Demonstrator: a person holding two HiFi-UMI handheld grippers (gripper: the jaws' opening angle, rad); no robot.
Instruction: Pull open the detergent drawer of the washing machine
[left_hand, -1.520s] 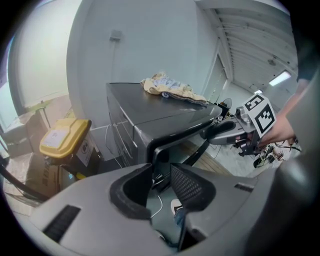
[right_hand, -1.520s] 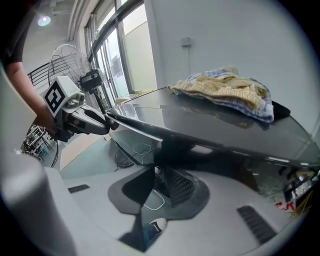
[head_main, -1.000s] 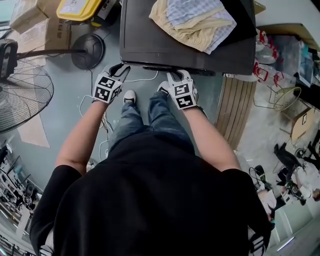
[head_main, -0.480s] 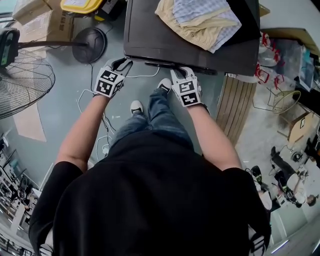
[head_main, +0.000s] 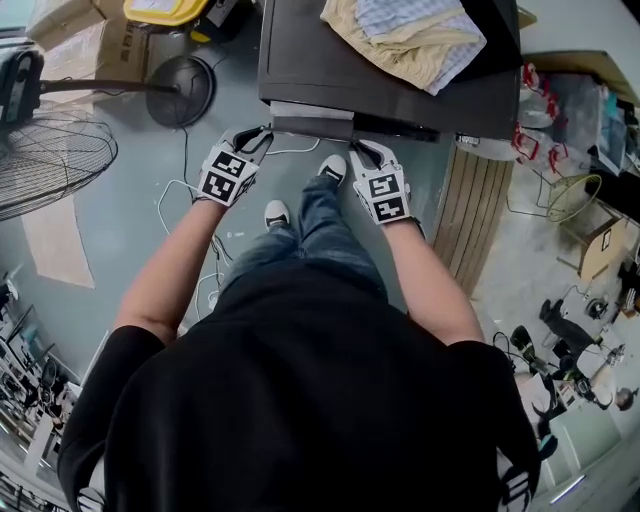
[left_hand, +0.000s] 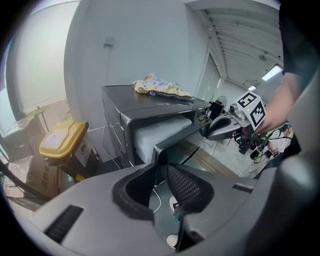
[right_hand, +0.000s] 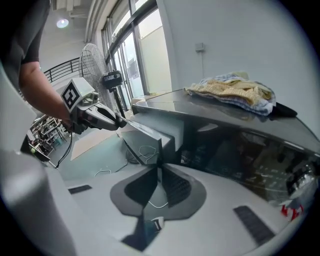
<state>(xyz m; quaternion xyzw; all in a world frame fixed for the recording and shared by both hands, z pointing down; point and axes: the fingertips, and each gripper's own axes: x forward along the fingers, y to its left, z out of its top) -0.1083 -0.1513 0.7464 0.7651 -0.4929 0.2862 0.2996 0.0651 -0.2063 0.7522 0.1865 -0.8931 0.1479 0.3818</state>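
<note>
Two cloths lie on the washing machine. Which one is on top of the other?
The blue-and-white checked cloth; it lies over the pale yellow cloth, which shows beneath its edges.

The head camera looks steeply down from above the person's black-shirted shoulders, past both forearms, onto the glossy dark washing-machine top (head_main: 330, 70) and the grey floor, giving a wide, fairly distant overview. The camera on the left gripper (head_main: 262, 133) sits low and close, facing along its jaws past the left end of the pale grey plastic drawer (left_hand: 160, 131) toward the right gripper (left_hand: 206, 131) — the right gripper's camera mirrors it from the drawer's other end. All three share the drawer, the machine top and the crumpled yellow-and-blue checked cloths (right_hand: 232, 90) on it.
</note>
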